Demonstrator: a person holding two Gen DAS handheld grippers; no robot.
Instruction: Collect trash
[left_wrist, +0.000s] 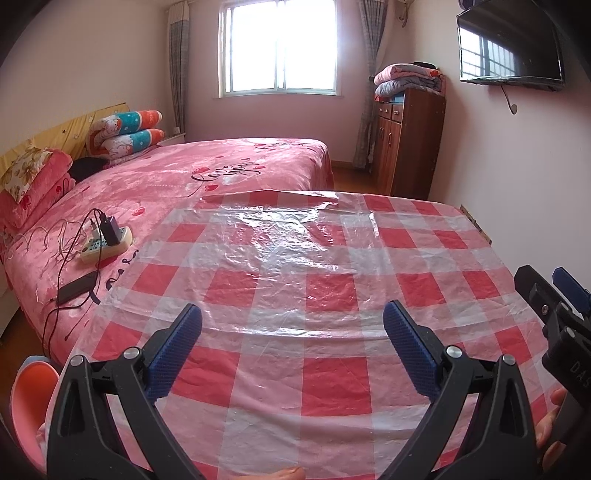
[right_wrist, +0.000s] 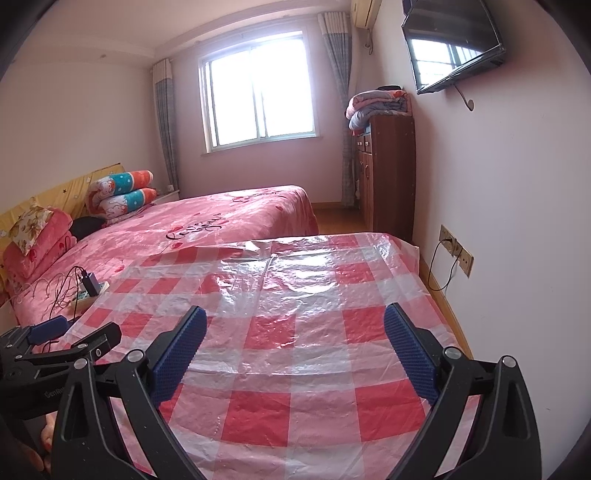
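A table under a red-and-white checked plastic cover (left_wrist: 325, 288) (right_wrist: 314, 350) fills the foreground of both views, and I see no trash on it. My left gripper (left_wrist: 291, 332) hangs open above the near part of the cover, nothing between its blue pads (left_wrist: 177, 354). My right gripper (right_wrist: 295, 332) is also open and empty over the same cover. In the left wrist view the right gripper (left_wrist: 554, 295) shows at the right edge, held by a hand (left_wrist: 554, 432). In the right wrist view the left gripper (right_wrist: 62, 339) shows at the left edge.
A bed with a pink cover (left_wrist: 184, 177) (right_wrist: 221, 221) stands left of the table, carrying a power strip with a charger (left_wrist: 107, 240), cables and a dark phone (left_wrist: 75, 288). A brown cabinet (left_wrist: 406, 140) topped with folded blankets stands by the right wall under a TV (left_wrist: 509, 48). An orange stool (left_wrist: 26, 391) sits low left.
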